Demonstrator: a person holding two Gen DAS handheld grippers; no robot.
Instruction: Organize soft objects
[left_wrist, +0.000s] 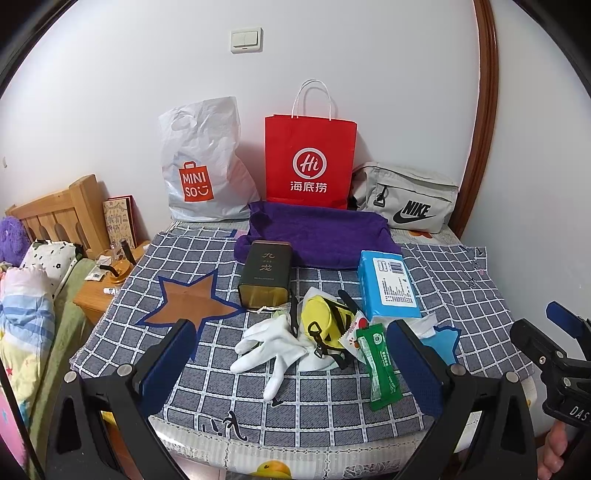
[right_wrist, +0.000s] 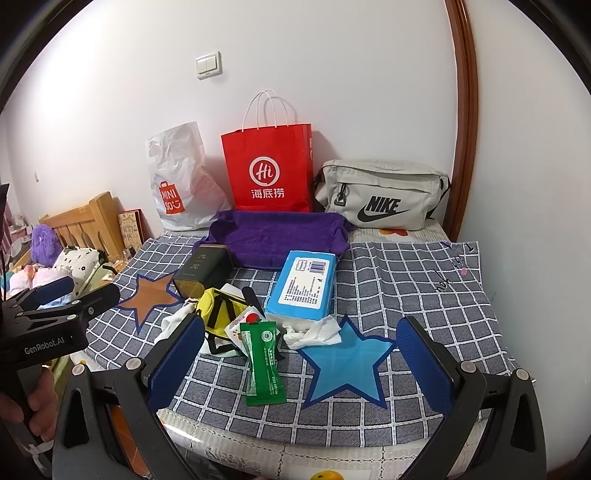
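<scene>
On the checked cloth lies a heap of small items: white gloves, a yellow pouch with black straps, a green packet and a crumpled white tissue. Behind them are a blue tissue pack, a dark tin and a folded purple towel. My left gripper is open, hovering just in front of the gloves and pouch. My right gripper is open near the front edge, above a blue star patch, holding nothing.
Against the wall stand a white Miniso plastic bag, a red paper bag and a grey Nike bag. A brown star patch marks the cloth's left side. A bedside table and a bed lie left.
</scene>
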